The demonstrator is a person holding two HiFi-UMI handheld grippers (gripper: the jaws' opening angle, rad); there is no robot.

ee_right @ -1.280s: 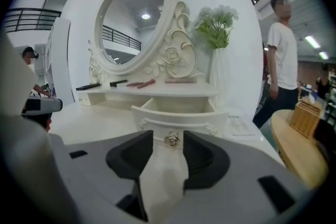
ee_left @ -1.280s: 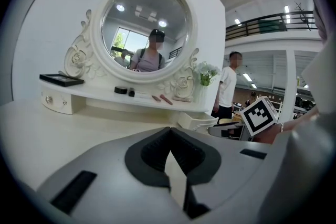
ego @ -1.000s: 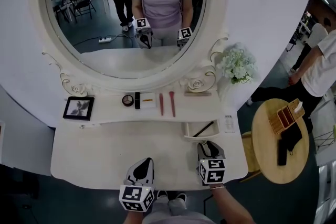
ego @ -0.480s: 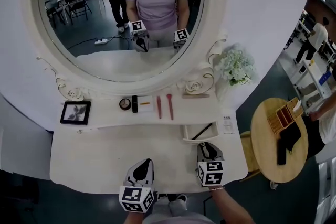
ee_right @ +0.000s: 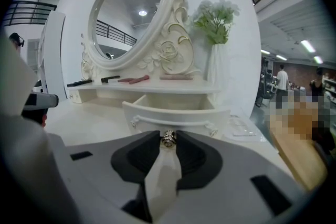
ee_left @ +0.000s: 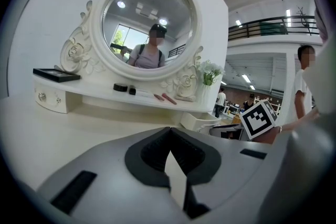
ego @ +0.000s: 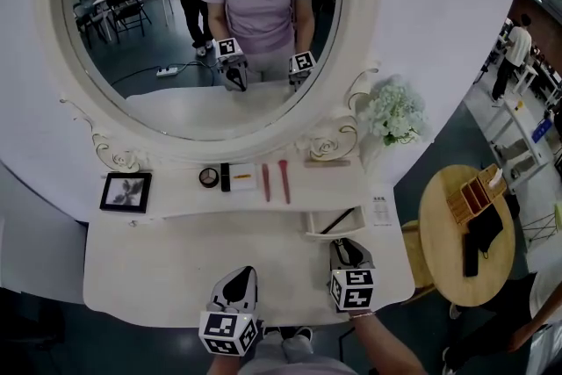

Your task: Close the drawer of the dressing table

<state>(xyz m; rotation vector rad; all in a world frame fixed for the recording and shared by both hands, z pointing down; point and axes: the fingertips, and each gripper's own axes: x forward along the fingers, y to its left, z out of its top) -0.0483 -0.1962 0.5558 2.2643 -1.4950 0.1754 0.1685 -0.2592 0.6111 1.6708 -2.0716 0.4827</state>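
White painted dressing table (ego: 176, 255), notes by view.

Head view: the small drawer (ego: 313, 219) stands pulled out from under the shelf (ego: 176, 189), on the right side. A thin dark stick (ego: 341, 216) lies inside it. My right gripper (ego: 345, 247) sits right at the drawer front. My left gripper (ego: 241, 272) hovers over the table top, well apart from the drawer.

Left gripper view: jaws closed tip to tip, nothing between them. The open drawer shows off to the right.

Right gripper view: the jaws have just been closing and now stand narrow. Their tips press on the small metal knob (ee_right: 168, 138) at the middle of the curved drawer front. The drawer is open, its inside visible beyond the front.

Handling, my judgement: a light, stiff little box that should slide easily. The knob is small and shiny, so likely slippery; I would trust the grip for steering only. The push should go straight in through the knob and the middle of the front, since a skewed push may jam it. I would ease off near the end so the things on the shelf do not jump.
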